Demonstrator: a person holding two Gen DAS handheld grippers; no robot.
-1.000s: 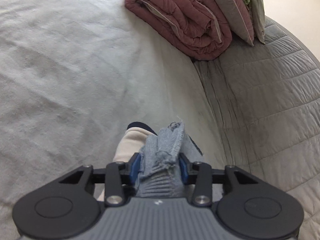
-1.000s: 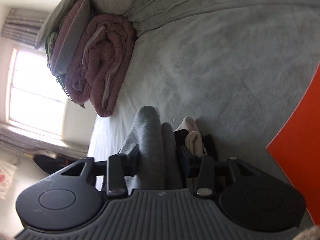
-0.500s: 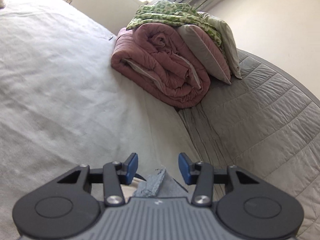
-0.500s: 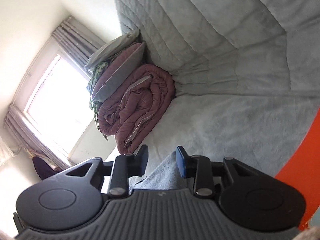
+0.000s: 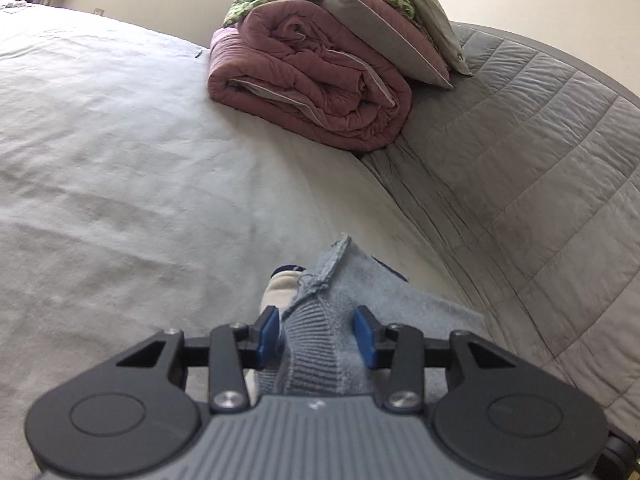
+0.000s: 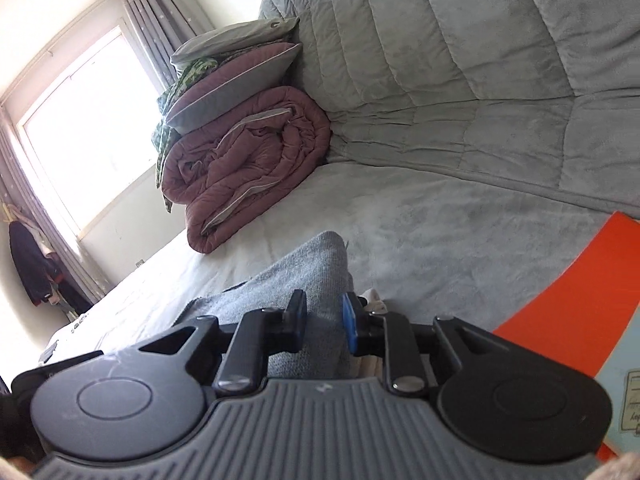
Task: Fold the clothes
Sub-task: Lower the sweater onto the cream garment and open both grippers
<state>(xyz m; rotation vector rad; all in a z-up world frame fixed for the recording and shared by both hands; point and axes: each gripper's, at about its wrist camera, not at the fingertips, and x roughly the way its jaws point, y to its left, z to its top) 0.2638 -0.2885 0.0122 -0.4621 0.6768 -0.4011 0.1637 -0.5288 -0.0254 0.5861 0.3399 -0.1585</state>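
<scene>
A grey-blue knit garment (image 5: 344,320) is lying on the pale bedsheet (image 5: 120,184), its ribbed hem bunching up between the blue pads of the left gripper (image 5: 318,334). Those jaws are standing apart, the right-side pad clear of the cloth, so the left tool is sitting released around the fabric rather than pinching it. A cream and navy piece (image 5: 278,288) is peeking out just beside the hem. In the right wrist view the same garment (image 6: 308,276) is rising as a fold between the jaws of the right gripper (image 6: 324,320), which are standing close together, clenching the knit. Farther off, a rolled pink duvet (image 5: 312,96) is resting against the grey quilted headboard (image 5: 540,168), carrying pillows (image 5: 384,28). An orange board (image 6: 576,300) is lying near the right gripper
</scene>
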